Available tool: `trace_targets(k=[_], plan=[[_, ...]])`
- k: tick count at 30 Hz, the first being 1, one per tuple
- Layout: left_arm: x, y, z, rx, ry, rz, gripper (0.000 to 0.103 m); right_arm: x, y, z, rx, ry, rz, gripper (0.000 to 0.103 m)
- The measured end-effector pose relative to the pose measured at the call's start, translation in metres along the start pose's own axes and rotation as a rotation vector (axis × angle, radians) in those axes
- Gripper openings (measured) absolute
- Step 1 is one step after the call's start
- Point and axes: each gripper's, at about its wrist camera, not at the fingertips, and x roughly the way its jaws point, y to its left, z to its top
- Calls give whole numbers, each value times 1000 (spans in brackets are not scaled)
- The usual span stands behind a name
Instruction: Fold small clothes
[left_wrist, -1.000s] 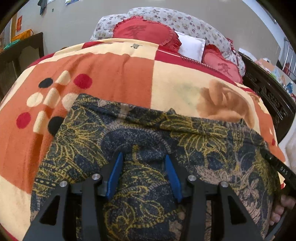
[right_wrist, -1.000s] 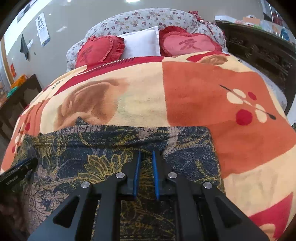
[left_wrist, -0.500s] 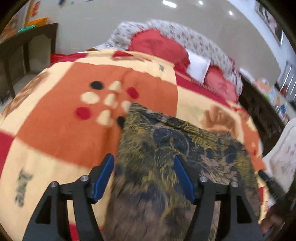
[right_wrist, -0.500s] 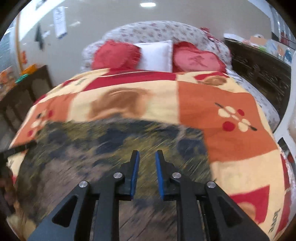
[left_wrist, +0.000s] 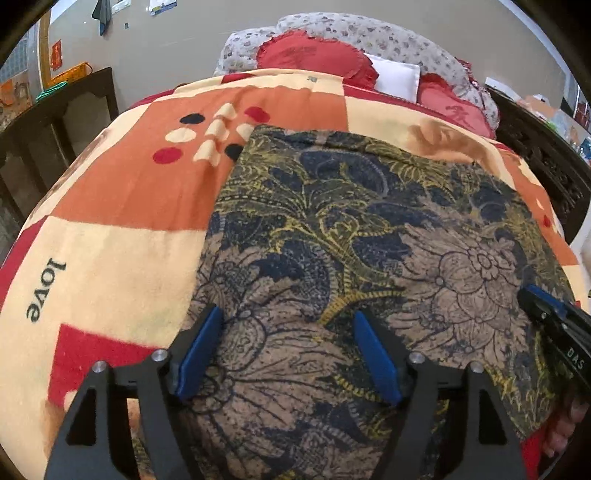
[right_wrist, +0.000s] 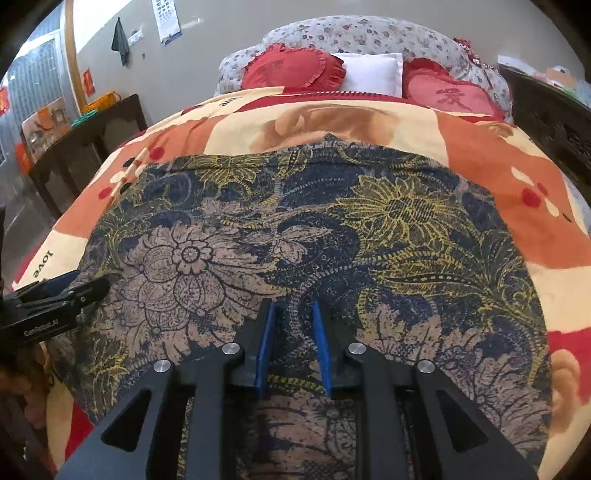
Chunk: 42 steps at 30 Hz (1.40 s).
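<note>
a dark navy, tan and mustard floral-print garment (left_wrist: 369, 229) lies spread flat on the near half of the orange, cream and red patchwork blanket (left_wrist: 122, 206) covering the bed. the left gripper (left_wrist: 288, 350), blue-padded, has just been opening and stands wide apart over the cloth's near left part. the right gripper (right_wrist: 291, 347) has been opening too, a narrow gap over the near edge, nothing pinched.

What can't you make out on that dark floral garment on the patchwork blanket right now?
- Near hem of the dark floral garment: right wrist view, hidden behind the right gripper and cut off by the bottom edge.
- Its near edge in the left wrist view: covered by the left gripper.
- Garment type: no sleeves or legs showing.
- Whether it is already folded: layers cannot be told apart on the patchwork blanket.
</note>
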Motion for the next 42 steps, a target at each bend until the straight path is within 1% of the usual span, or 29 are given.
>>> trace_targets(k=[8,14,16,19,21,22,24,25,27,28,31,33,34,35,36,37,40,42], plan=[[2,3,-1,-10,-5,-7,80,3,10,0,-43,-9,-61,23],[6,7,-2,-11,-4,-10,80,3,9,1,-33,-8,-50,23],[5,8,-2,-17,1,-28,81,3,9,0,-33,-8,-51,23],[-6,27,-1,-77,9,-142,82,3,9,0,-37,-8,-55,23],[-24,50,-3,-145,-1,-218,82,2,9,0,-37,-10,-57,23],[-36,64,-6,-187,-20,-232,82,2,8,-1,-34,-10,-55,23],[-60,93,-13,-258,-68,-228,83,2,8,-1,-31,-10,-50,23],[-68,106,-19,-290,-83,-231,85,2,8,-1,-27,-10,-47,23],[-76,123,-28,-339,-80,-230,86,1,6,-1,-17,-11,-34,23],[-77,129,-36,-357,-59,-235,86,1,5,-1,-13,-11,-28,23],[-76,124,-55,-370,2,-267,86,1,2,0,-2,-11,-15,23],[-78,108,-67,-352,21,-320,86,1,2,0,-4,-11,-17,23],[-80,99,-72,-339,22,-362,86,1,2,0,-6,-11,-20,23],[-80,87,-77,-337,33,-428,86,1,3,0,-7,-11,-21,23],[-77,80,-78,-342,47,-469,86,1,3,0,-7,-11,-21,23],[-73,75,-80,-350,58,-493,86,1,3,0,-7,-11,-21,23],[-63,71,-79,-399,77,-519,87,1,3,0,-7,-11,-22,23],[-59,73,-74,-459,89,-565,90,1,3,-1,-7,-11,-22,23]])
